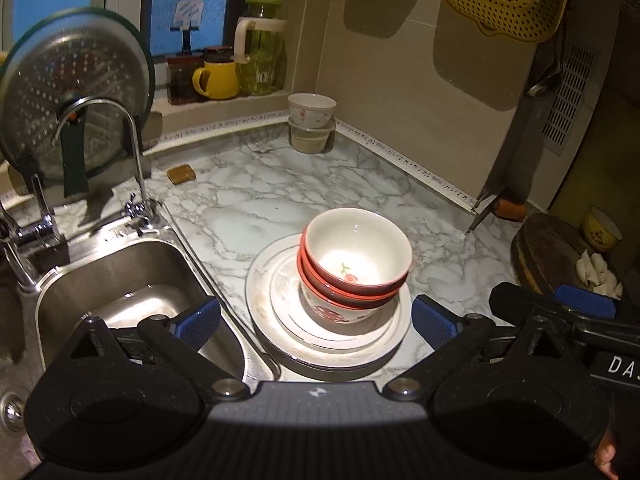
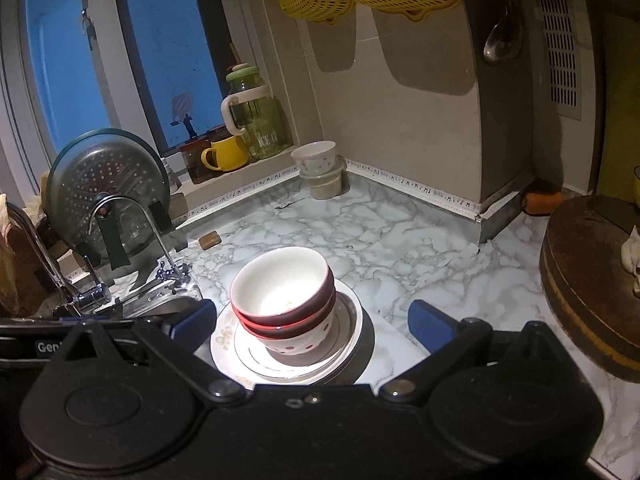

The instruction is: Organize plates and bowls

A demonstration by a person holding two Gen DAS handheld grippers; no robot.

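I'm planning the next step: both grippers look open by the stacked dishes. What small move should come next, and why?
Probably draw both grippers back from the stack. The bowls sit nested on the plates beside the sink, and the left gripper and right gripper stand wide open, pads clear of the stack, so nothing is held. One more bowl sits on a tub in the far corner and may be next.

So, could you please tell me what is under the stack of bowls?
The stack of bowls sits on stacked plates on the marble counter. How many plates cannot be told; their centres are covered.
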